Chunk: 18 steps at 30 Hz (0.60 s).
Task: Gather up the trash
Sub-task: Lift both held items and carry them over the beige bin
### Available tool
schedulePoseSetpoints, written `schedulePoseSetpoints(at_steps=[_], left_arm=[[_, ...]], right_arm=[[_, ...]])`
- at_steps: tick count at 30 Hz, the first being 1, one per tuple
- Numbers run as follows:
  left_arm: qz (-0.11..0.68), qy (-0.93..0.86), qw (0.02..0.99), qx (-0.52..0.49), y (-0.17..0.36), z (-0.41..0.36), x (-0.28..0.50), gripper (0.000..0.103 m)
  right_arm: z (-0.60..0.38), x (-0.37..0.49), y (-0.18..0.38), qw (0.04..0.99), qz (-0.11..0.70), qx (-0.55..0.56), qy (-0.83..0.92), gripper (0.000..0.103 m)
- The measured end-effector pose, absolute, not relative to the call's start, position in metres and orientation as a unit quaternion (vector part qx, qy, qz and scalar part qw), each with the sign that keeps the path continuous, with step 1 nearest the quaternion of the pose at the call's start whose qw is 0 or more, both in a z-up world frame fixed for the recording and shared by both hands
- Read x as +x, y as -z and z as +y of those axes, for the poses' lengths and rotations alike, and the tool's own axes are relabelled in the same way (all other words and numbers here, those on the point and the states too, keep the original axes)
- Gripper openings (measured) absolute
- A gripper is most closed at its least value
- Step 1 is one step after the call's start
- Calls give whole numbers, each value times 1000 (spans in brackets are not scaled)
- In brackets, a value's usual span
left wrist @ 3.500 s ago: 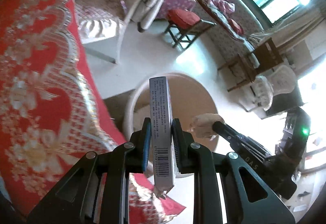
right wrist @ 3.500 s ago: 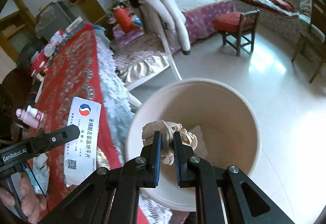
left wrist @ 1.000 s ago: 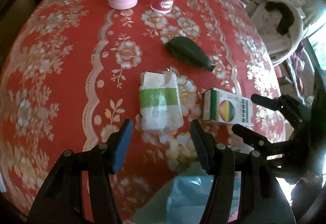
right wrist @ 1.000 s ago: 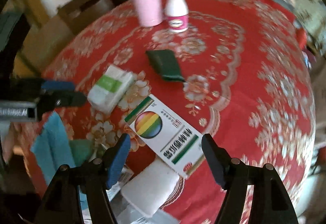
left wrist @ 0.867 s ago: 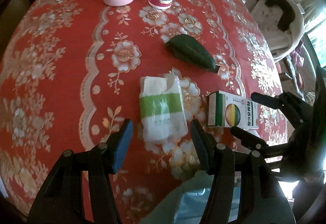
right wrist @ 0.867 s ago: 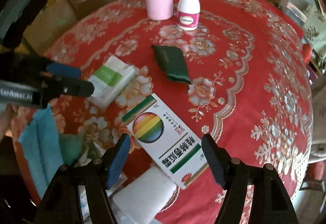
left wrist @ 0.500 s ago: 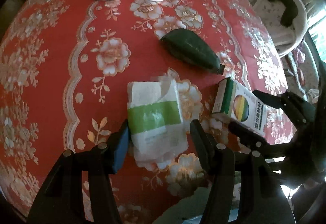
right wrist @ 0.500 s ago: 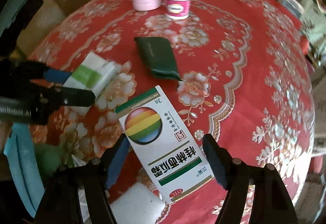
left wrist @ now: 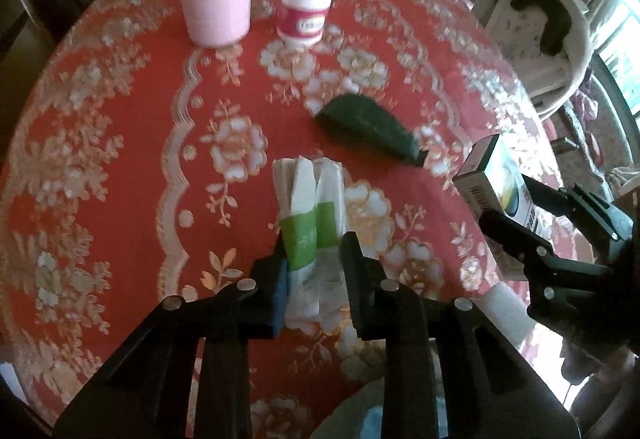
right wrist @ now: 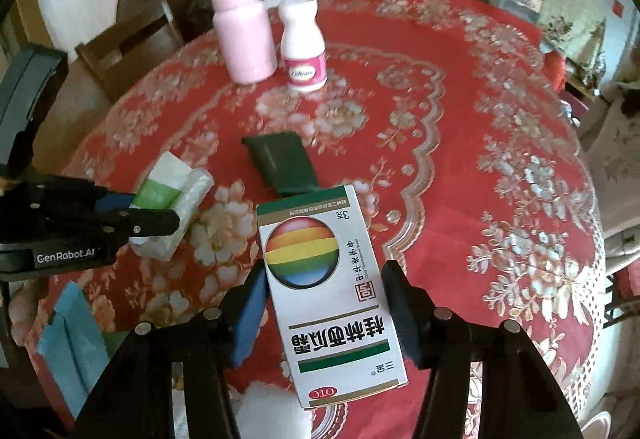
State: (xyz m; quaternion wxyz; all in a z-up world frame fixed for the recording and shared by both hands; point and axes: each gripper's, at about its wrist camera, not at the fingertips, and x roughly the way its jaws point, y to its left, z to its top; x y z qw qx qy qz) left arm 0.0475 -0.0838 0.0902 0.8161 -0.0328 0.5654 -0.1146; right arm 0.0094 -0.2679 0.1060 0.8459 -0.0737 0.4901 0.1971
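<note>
Right claw point(right wrist: 322, 309) around rainbow box point(right wrist: 330, 271)

Red floral tablecloth point(right wrist: 460, 167), wooden chair point(right wrist: 132, 39), bright window point(left wrist: 624, 39).

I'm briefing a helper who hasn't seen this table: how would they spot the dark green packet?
On the red floral tablecloth, look in front of the pink bottle and the white bottle. The dark green packet lies flat there, between the green-banded tissue pack and the rainbow-printed box. It alone is plain, dark and unprinted.
</note>
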Motion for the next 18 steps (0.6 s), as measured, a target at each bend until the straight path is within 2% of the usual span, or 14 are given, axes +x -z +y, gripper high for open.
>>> schedulePoseSetpoints(at_steps=[10,18], left_arm=[[515,133,846,-19,-146,-103,24,22],[482,163,861,15,-177,-149,-15,22]], right_arm=[[-297,-9,-141,872,462,15,-158,55],[-336,-44,-162,884,447,42,-126,55]])
